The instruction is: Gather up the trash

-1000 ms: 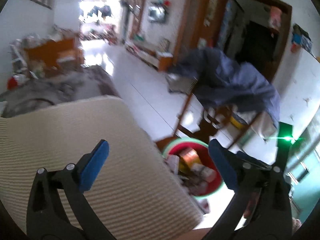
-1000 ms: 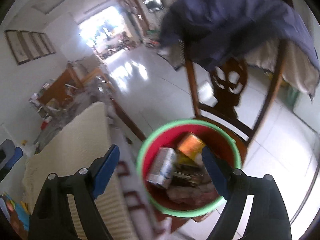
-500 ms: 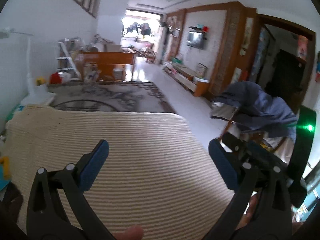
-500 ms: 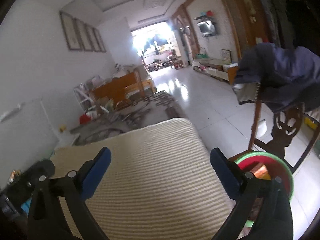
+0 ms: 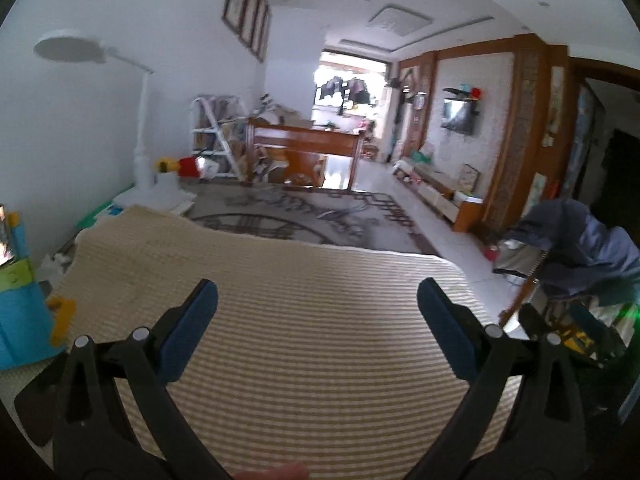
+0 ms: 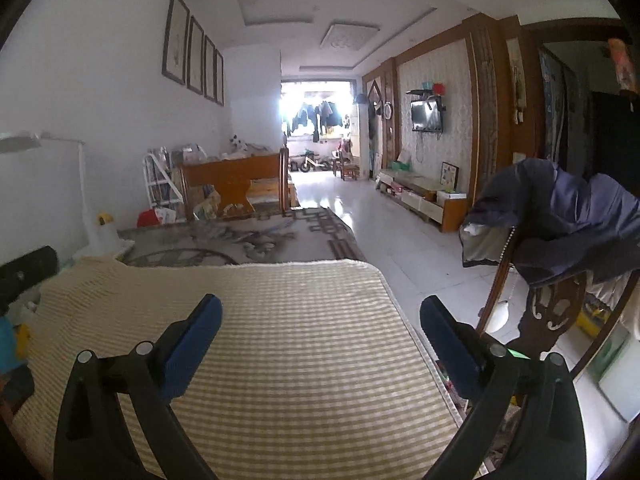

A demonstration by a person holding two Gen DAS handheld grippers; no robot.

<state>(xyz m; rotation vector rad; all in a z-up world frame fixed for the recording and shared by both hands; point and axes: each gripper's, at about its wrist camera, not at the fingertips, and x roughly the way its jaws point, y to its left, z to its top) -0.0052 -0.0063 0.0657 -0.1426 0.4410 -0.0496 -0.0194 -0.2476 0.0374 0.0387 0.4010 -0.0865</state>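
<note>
**Both claws empty, no trash in sight on the cloth**

No piece of trash shows anywhere on the striped cream cloth [image 6: 280,320], and the bin that should take it is outside both views now, so where it stands cannot be told. The right gripper [image 6: 320,320] hangs above the cloth with its jaws spread wide and nothing between them. The left gripper [image 5: 318,312] is likewise released and empty over the same cloth [image 5: 300,300]. To the right stands a wooden chair [image 6: 552,316] draped with a dark blue jacket [image 6: 580,216].

The step in hand looks like searching for the next piece. Doing it well probably means sweeping the cloth's edges and the cluttered left side by the blue toy [image 5: 20,320] slowly, keeping the jaws spread until something is squarely between the pads.
</note>
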